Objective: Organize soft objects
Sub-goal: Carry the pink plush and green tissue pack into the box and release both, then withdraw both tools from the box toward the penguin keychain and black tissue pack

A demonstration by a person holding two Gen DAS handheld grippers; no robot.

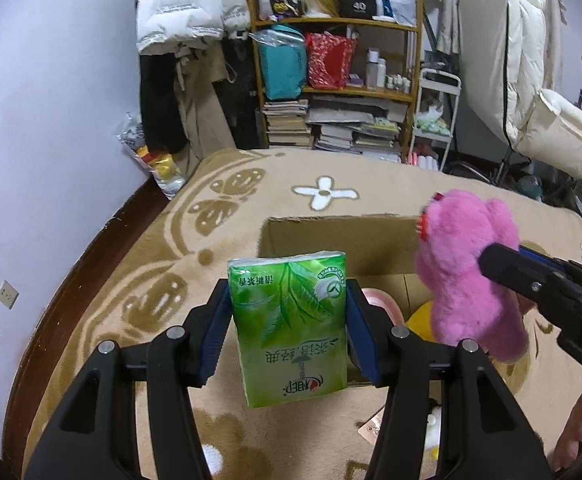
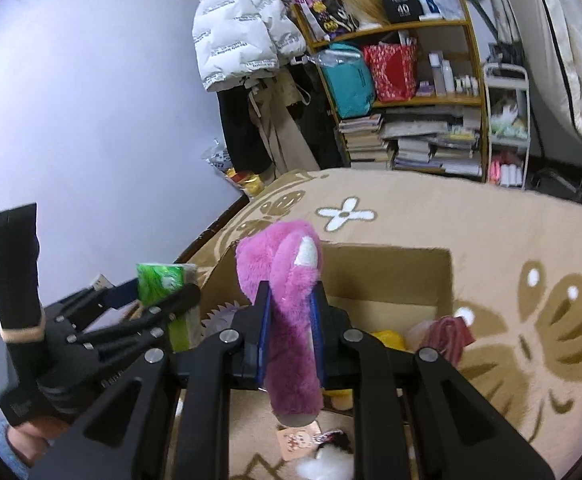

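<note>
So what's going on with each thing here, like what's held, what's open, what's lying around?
Left claw: shut on the tissue pack.
Tissue pack: held upright, off the carpet.
Right claw: shut on the pink plush.
Pink plush: held in the air at the box.
Box: open, some things already inside.
White plush: lying on the carpet, outside the box.

Green leaf-printed tissue pack (image 1: 291, 328), pink plush toy (image 1: 467, 276), brown cardboard box (image 1: 371, 248), tan rug (image 1: 391, 184) with a white flower at twelve o'clock
</note>
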